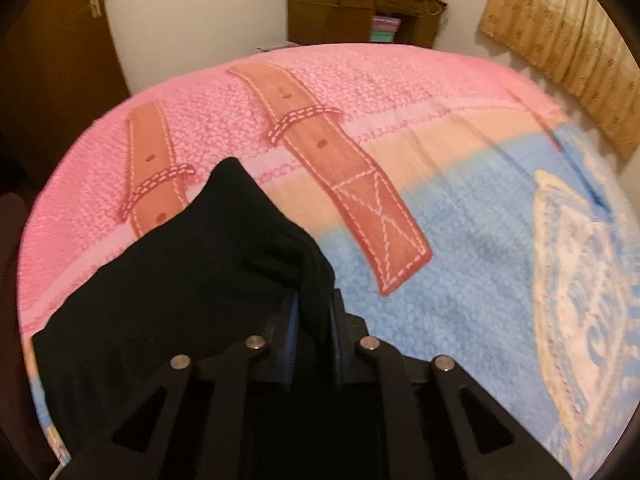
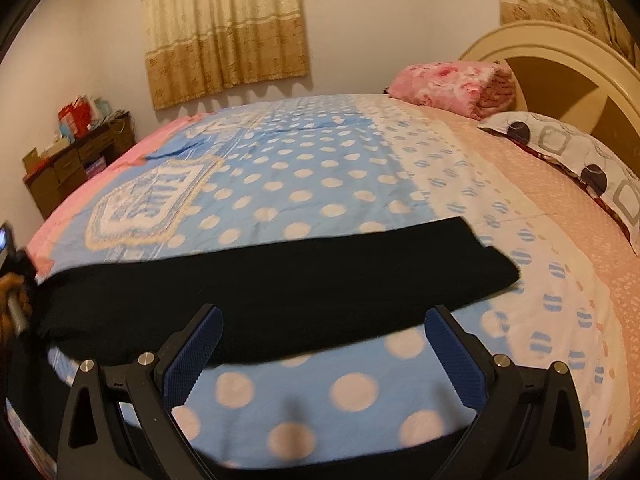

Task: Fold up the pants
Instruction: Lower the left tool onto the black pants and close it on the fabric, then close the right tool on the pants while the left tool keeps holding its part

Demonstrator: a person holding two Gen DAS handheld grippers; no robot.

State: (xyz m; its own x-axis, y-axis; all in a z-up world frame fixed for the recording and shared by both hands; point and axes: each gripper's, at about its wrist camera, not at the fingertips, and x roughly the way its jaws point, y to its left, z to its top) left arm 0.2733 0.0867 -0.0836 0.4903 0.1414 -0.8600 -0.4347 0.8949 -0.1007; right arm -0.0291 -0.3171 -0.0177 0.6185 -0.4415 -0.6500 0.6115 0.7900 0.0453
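The right gripper (image 2: 320, 344) hovers spread wide before black pants (image 2: 280, 280) on the bedspread (image 2: 320, 176).

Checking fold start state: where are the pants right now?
The black pants lie across the near edge of the bedspread in the right wrist view, just beyond the open right gripper. The left gripper pinches one end.

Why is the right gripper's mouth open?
Open, holding nothing. The right gripper has its blue pads wide apart, with bedspread between them, just short of the black pants.
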